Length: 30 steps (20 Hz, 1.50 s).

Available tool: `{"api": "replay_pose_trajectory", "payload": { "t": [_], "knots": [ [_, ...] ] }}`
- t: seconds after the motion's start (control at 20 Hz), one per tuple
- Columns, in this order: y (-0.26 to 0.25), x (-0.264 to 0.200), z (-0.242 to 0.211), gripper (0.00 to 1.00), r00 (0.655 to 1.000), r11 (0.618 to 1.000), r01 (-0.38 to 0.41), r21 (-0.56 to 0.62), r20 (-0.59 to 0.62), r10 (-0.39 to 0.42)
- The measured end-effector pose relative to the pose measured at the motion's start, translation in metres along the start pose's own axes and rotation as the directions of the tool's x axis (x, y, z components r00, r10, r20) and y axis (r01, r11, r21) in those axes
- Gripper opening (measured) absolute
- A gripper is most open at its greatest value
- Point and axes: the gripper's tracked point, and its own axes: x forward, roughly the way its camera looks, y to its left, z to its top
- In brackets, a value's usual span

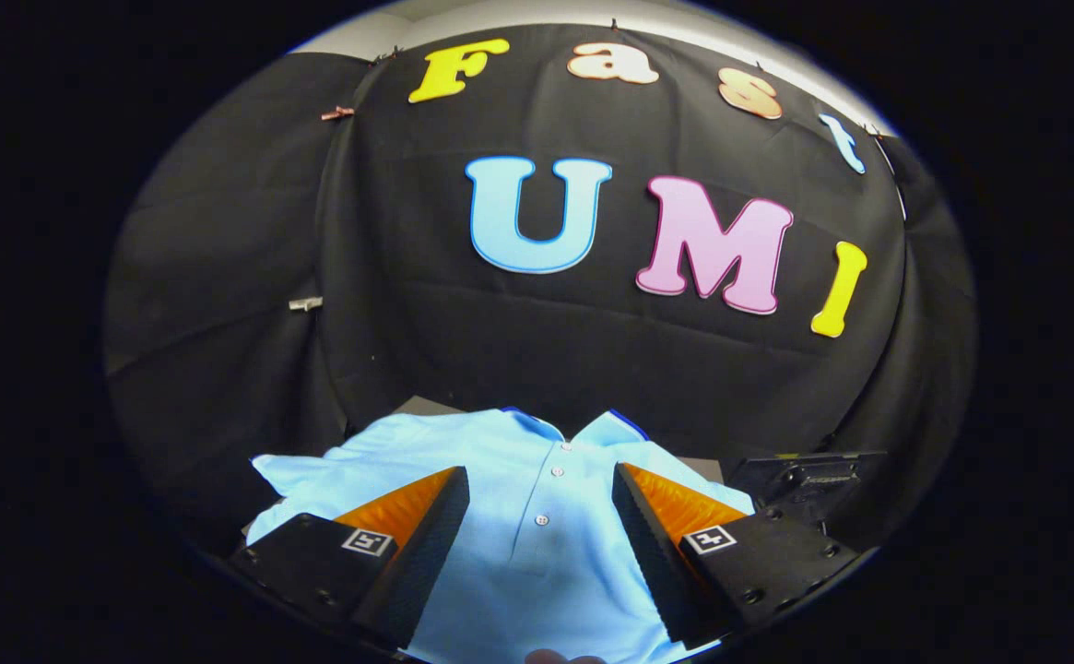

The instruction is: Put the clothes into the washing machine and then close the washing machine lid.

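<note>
A light blue polo shirt [500,461] lies spread flat just ahead of and under my fingers, collar pointing away from me and its button placket running down the gap between them. My gripper [541,489] is open, hovering over the shirt's chest with one finger on each side of the placket. Whether the fingertips touch the cloth I cannot tell.
A dark device with screws [804,475] sits beside the shirt, beyond the right finger. The booth's black cloth wall [223,277] rises close behind the shirt, with small clips on its left fold. A sliver of the grey surface [426,406] shows behind the collar.
</note>
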Motion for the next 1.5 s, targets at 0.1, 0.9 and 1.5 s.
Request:
{"api": "replay_pose_trajectory", "payload": {
  "t": [0.1, 0.9, 1.5],
  "knots": [
    [-0.005, 0.009, -0.009, 0.98, 0.999, 1.0, 0.002, 0.014, -0.05, -0.001],
    [0.001, 0.047, -0.072, 0.98, 0.938, 0.993, -0.051, 0.107, -0.335, 0.084],
    [-0.002, 0.054, -0.068, 0.27, 0.927, 0.973, -0.052, 0.224, -0.352, 0.131]
  ]
}}
